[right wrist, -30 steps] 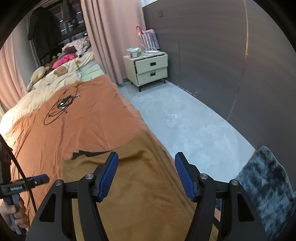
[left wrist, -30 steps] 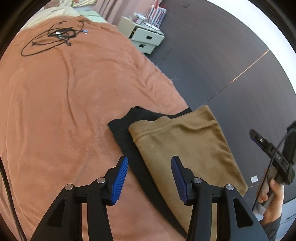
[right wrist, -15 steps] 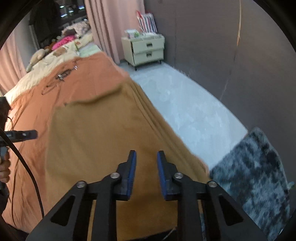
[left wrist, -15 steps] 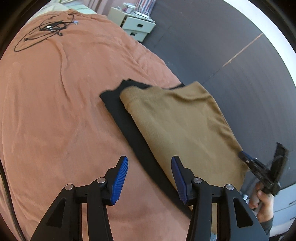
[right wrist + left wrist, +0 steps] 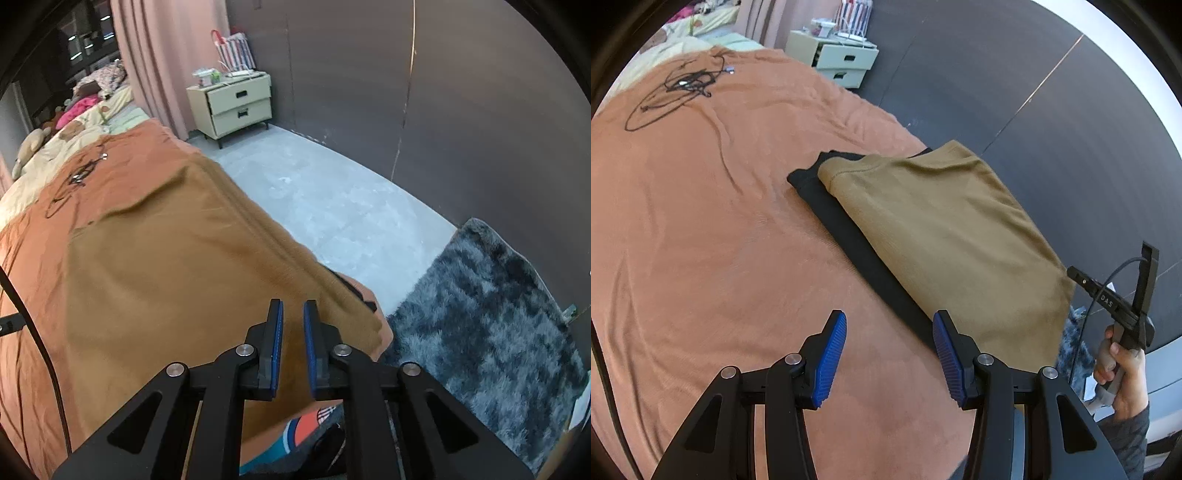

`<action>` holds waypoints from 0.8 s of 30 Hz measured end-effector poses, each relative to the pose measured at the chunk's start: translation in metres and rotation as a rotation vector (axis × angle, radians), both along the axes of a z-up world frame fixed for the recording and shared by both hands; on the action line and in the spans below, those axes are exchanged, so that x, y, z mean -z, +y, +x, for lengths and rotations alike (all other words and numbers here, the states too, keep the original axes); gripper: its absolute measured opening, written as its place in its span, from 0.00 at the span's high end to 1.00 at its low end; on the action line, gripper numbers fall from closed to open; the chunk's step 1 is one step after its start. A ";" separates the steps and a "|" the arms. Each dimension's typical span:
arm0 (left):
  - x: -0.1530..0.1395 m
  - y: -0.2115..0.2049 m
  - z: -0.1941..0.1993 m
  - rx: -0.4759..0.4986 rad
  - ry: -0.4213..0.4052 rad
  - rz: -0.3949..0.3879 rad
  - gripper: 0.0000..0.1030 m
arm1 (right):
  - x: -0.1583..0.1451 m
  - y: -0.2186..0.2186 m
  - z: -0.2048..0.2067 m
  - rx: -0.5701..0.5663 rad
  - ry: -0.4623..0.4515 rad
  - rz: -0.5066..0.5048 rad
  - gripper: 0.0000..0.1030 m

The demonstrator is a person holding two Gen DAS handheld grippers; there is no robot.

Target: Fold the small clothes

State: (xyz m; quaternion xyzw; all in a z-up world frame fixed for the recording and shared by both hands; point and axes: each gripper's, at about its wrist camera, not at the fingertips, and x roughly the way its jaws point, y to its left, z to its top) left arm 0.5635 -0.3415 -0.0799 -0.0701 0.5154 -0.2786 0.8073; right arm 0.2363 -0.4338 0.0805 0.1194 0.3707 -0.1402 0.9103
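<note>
A tan garment (image 5: 942, 236) lies folded on top of a black garment (image 5: 857, 243) near the right edge of the orange bedspread (image 5: 701, 229). My left gripper (image 5: 888, 347) is open and empty, held above the bedspread just short of the black garment's near edge. My right gripper (image 5: 293, 332) is nearly shut, its pads close together over the near corner of the tan garment (image 5: 166, 266); no cloth shows between the pads. The right gripper's body also shows in the left wrist view (image 5: 1123, 306), beyond the tan garment's right corner.
A tangle of black cable (image 5: 676, 88) lies far back on the bedspread. A cream nightstand (image 5: 232, 103) stands by the pink curtain. A grey shaggy rug (image 5: 498, 332) lies on the concrete floor right of the bed. Pillows and soft toys (image 5: 74, 122) are at the head.
My right gripper closed from wide open to nearly shut and moved down to the tan garment's near corner. My left gripper stayed open and drew back slightly from the clothes.
</note>
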 end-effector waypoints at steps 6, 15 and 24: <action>-0.027 0.020 -0.029 -0.016 -0.048 -0.009 0.49 | -0.029 0.018 -0.037 -0.015 -0.032 -0.006 0.92; -0.069 0.060 -0.091 -0.025 -0.154 -0.008 0.30 | -0.047 0.066 -0.111 -0.015 -0.125 -0.045 0.37; -0.098 0.114 -0.167 -0.032 -0.264 -0.012 0.06 | -0.029 0.133 -0.184 -0.049 -0.195 -0.049 0.18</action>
